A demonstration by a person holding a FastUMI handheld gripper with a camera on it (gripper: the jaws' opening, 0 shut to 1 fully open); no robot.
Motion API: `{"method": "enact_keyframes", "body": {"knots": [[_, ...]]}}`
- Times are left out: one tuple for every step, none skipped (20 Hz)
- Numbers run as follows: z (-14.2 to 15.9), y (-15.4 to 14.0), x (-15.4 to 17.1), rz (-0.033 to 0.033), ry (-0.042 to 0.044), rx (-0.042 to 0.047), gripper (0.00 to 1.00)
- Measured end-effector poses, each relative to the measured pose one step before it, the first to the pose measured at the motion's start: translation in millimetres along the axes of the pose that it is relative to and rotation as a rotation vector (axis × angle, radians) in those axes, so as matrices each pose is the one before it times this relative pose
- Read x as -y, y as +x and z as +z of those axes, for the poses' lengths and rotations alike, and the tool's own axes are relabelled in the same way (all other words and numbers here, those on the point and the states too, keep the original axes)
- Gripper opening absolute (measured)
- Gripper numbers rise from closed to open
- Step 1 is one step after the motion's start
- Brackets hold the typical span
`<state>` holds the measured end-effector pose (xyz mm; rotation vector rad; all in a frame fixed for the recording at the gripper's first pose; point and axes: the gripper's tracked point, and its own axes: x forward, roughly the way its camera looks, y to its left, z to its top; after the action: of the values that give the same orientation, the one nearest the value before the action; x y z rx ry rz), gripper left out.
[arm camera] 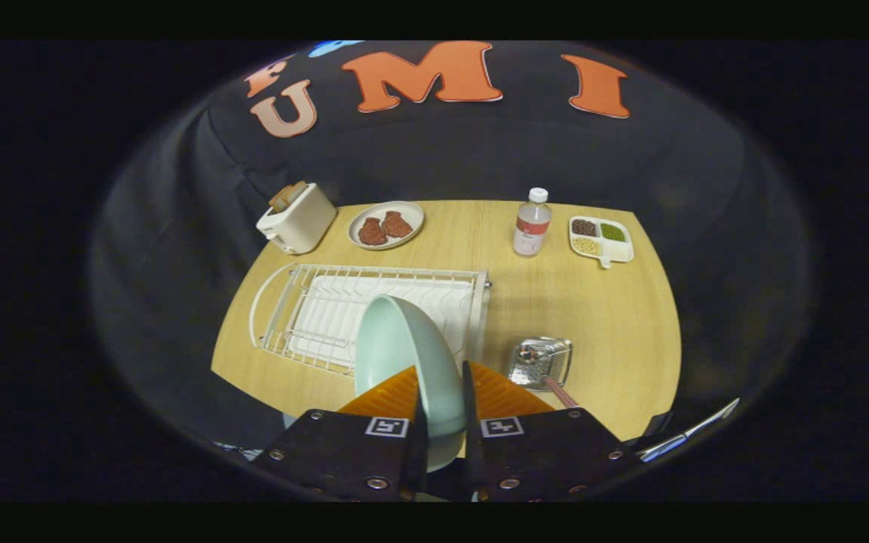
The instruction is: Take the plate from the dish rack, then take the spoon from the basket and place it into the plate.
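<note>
Plate (404, 339): pale green, held on its edge between the tongs (442, 422), up above the near side of the dish rack (374, 313). Standing thin-side-up lets both fingers pinch its rim.
Tongs: closed tight on the plate.
Dish rack: white wire, on the left of the bench (555, 302), with no other dishes I can see.
Basket (541, 360): small, shiny, right of the rack, near side.
Spoon (559, 392): red handle pokes out of the basket; its bowl is hard to make out.
Hidden: the plate's lower rim sinks behind the fingers.
</note>
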<state>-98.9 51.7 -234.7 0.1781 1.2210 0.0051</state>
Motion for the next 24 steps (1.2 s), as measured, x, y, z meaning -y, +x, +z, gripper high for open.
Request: {"method": "enact_keyframes", "body": {"knots": [[-11.7,-0.89,-1.14,0.04278,0.01893,0.00154,0.2],[-13.47,-1.12,2.21,0.03461,0.01921,0.00056,0.2],[-13.36,0.32,2.09,0.02731,0.0213,-0.00388,0.2],[-12.48,-0.8,2.98,0.02635,0.01843,-0.00353,0.2],[-13.85,3.21,2.52,0.02359,0.02014,-0.00394,0.2],[-14.32,0.22,3.37,0.02137,0.02592,-0.00431,0.2],[-12.04,0.98,2.02,0.02496,0.02716,-0.00418,0.2],[-11.48,3.12,1.68,0.02943,0.02604,0.0003,0.2],[-7.57,2.51,0.51,0.03391,0.02659,0.00723,0.2],[-9.08,3.89,3.21,0.02557,0.03169,0.00298,0.2],[-8.77,4.84,5.52,0.01706,0.03224,-0.00391,0.2],[-7.05,4.21,9.37,0.00805,0.02456,-0.00038,0.2],[-5.71,4.46,8.92,0.00224,0.01693,0.00261,0.2],[-5.7,3.53,6.87,0.00252,0.00921,0.00093,0.2],[-4.75,5.4,5.09,0.00658,0.00723,0.00337,0.2],[-5.76,6.38,3.37,0.00655,0.00953,-0.00088,0.2],[-2.87,7.02,4.09,0.01341,0.00906,0.00597,0.2],[-2.83,6.92,3.94,0.01479,0.01449,0.00768,0.2],[-4.87,9.75,3.83,0.01152,0.01452,-0.00283,0.2],[-6.94,8.47,3.15,0.00382,0.01911,-0.00282,0.2],[-4.52,8.77,5.42,-0.00017,0.01342,-0.00537,0.2],[-3.39,8.28,5.38,-0.00125,0.01401,0.00293,0.2],[-2.63,7.87,4.95,0.00103,0.01051,-0.00318,0.2],[-3.4,4.4,3.47,0.00476,0.0116,0.00168,0.2]]}}
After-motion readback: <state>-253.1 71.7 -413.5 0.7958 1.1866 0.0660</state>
